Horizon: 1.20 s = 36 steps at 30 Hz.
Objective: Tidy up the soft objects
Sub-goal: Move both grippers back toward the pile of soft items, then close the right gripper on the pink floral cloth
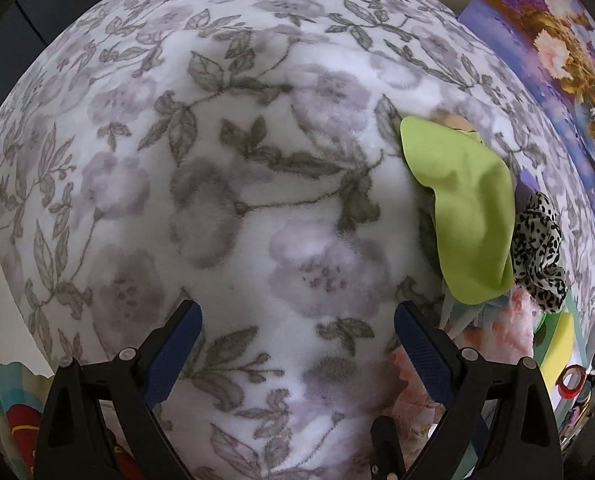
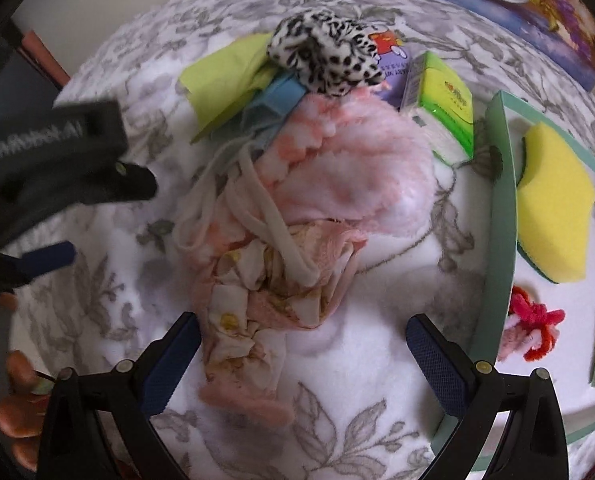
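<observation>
Tissue pack (image 2: 443,108) beside tray (image 2: 497,216)

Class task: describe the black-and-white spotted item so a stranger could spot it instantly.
Start at the floral blanket, then find the heap of soft things in its middle. At the heap's far end, on the lime cloth, sits the spotted scrunchie, the only black-and-white piece.

A: Surface? Fleecy white blanket with grey floral print (image 2: 337,420); glossy purple flower-printed board (image 1: 557,60) along its far edge.

B: Containers? Pale green shallow tray (image 2: 501,208); green-and-yellow cardboard carton (image 2: 441,108) just beside it.
</observation>
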Each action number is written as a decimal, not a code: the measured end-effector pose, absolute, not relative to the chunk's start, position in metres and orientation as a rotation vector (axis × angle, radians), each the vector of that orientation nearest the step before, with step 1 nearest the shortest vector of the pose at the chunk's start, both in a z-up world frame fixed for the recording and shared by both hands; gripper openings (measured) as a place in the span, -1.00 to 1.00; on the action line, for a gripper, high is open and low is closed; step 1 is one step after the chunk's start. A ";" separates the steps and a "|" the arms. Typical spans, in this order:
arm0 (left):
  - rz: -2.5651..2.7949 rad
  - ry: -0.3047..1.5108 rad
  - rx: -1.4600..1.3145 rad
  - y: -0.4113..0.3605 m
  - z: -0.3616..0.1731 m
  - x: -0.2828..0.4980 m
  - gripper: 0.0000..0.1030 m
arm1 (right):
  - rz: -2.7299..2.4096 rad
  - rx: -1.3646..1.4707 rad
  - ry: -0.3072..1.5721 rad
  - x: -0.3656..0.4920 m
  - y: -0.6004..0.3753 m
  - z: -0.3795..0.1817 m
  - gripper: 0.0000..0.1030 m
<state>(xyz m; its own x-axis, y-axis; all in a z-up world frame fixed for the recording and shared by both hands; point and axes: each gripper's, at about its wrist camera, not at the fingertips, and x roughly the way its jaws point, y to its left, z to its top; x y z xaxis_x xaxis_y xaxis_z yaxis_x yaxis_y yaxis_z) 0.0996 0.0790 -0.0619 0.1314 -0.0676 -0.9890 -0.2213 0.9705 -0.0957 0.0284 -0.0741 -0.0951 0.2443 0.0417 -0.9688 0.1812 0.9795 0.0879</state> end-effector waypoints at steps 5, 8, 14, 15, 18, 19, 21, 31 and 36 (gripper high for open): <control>0.103 1.455 -0.248 0.080 -0.063 0.101 0.88 | -0.132 0.144 1.317 0.033 -0.067 -0.099 0.99; 0.101 1.454 -0.249 0.079 -0.063 0.102 0.88 | -0.136 0.147 1.305 0.033 -0.065 -0.100 0.93; 0.118 1.456 -0.304 0.086 -0.060 0.100 0.88 | -0.146 0.166 1.280 0.026 -0.078 -0.093 0.54; 0.117 1.451 -0.319 0.088 -0.059 0.100 0.88 | -0.152 0.183 1.276 0.025 -0.082 -0.092 0.46; 0.110 1.437 -0.335 0.091 -0.055 0.100 0.88 | -0.165 0.211 1.275 0.022 -0.088 -0.090 0.28; 0.106 1.435 -0.334 0.091 -0.054 0.099 0.88 | -0.168 0.220 1.275 0.021 -0.090 -0.089 0.25; 0.096 1.440 -0.332 0.089 -0.054 0.100 0.88 | -0.172 0.227 1.275 0.019 -0.094 -0.088 0.12; 0.053 1.442 -0.336 0.079 -0.048 0.099 0.88 | -0.184 0.318 1.279 0.005 -0.134 -0.086 -0.53; 0.031 1.445 -0.321 0.064 -0.044 0.102 0.88 | -0.183 0.337 1.273 -0.004 -0.149 -0.078 -0.64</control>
<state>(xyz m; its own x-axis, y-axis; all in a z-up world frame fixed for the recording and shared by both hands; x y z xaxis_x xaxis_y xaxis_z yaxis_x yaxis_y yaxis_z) 0.1019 0.0636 -0.0444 0.1326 -0.1717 -0.9762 -0.2137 0.9568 -0.1973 -0.0038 -0.1494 -0.0783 0.2881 0.0509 -0.9562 0.3180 0.9368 0.1457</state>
